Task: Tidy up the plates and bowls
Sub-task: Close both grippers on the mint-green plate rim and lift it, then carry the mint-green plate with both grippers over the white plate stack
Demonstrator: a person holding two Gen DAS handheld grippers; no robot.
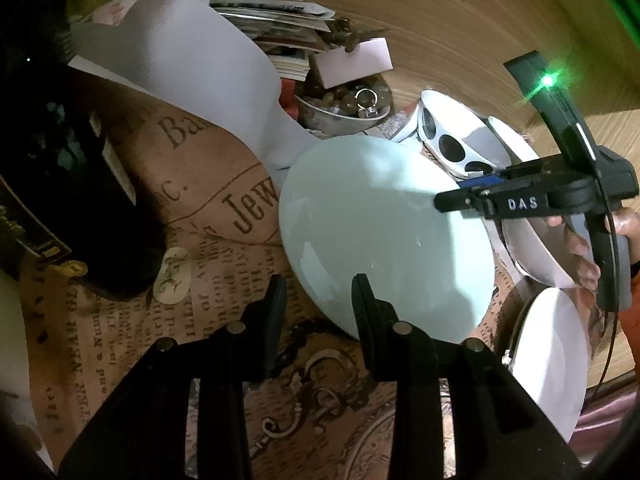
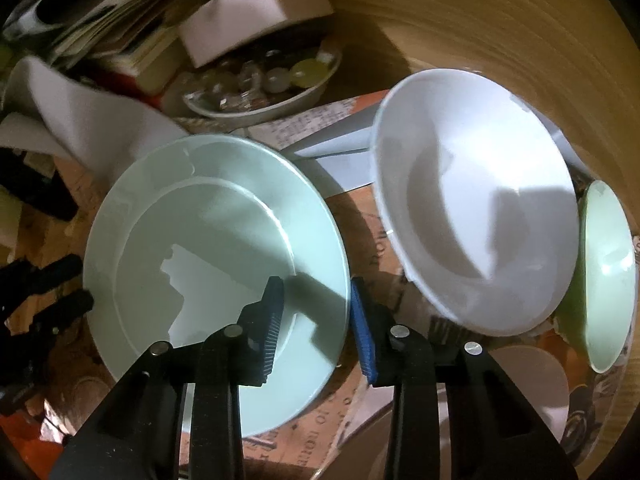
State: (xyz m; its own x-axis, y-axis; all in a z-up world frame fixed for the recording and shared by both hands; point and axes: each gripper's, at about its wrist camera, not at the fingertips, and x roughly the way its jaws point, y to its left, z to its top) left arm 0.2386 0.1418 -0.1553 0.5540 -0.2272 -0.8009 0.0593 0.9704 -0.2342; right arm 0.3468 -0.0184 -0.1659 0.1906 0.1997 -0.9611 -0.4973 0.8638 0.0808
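Dark object left of the newsprint cloth — too shadowed to identify.

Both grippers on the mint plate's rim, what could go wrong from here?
1. The right gripper straddles the pale mint round plate only at its edge; a shallow grip might slip.
2. The large white ceramic bowl sits close beside it; lifting or swinging could clip it.

- Wooden bench, partly covered by newspaper-print cloth.
- On cloth: pale green plate, white bowl, small green bowl, white plate.
- Behind: dish of beads, stacked papers.
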